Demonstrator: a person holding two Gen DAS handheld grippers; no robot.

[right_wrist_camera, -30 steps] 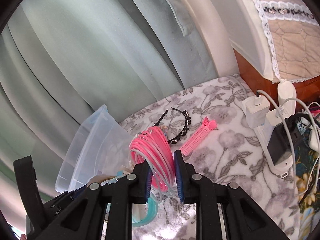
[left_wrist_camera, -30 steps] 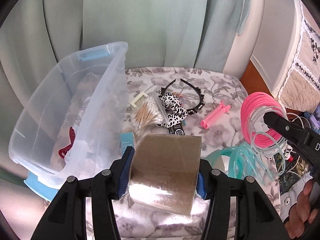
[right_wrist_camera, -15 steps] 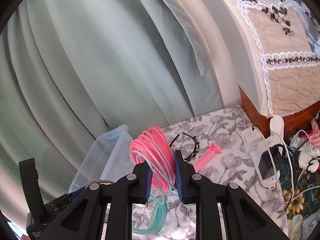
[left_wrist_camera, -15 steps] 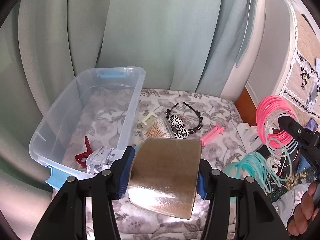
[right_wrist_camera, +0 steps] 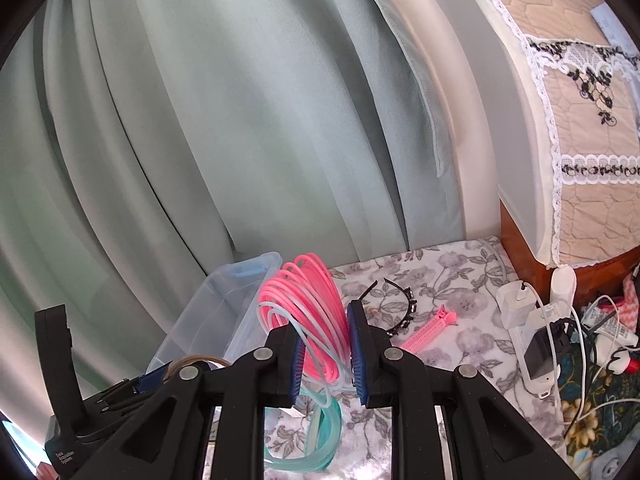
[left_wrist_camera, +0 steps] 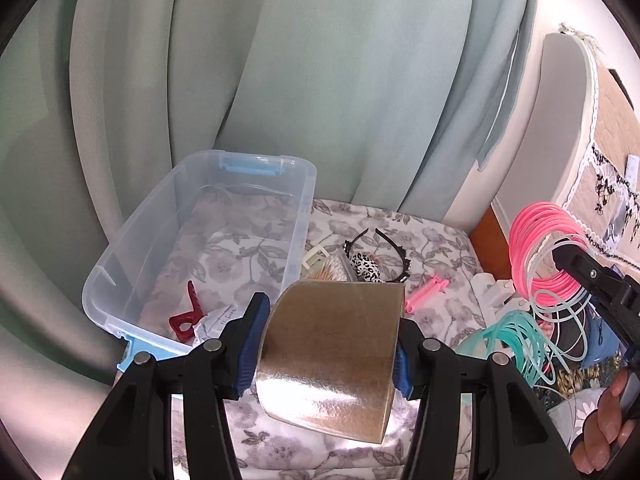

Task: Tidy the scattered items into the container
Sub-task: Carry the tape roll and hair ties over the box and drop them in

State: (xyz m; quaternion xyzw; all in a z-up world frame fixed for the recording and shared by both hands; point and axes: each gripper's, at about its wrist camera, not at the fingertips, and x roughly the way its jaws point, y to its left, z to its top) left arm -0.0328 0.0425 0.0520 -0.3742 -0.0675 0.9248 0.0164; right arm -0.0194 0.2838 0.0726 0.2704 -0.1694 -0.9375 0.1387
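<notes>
The left gripper (left_wrist_camera: 330,350) clamps a tape roll (left_wrist_camera: 332,356) near the bin (left_wrist_camera: 296,216); the right gripper (right_wrist_camera: 324,354) grips what seem pink hoops (right_wrist_camera: 308,312).

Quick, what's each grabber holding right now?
Left gripper: closed on the brown tape roll.
Right gripper: closed on the pink and clear plastic hoops.
</notes>
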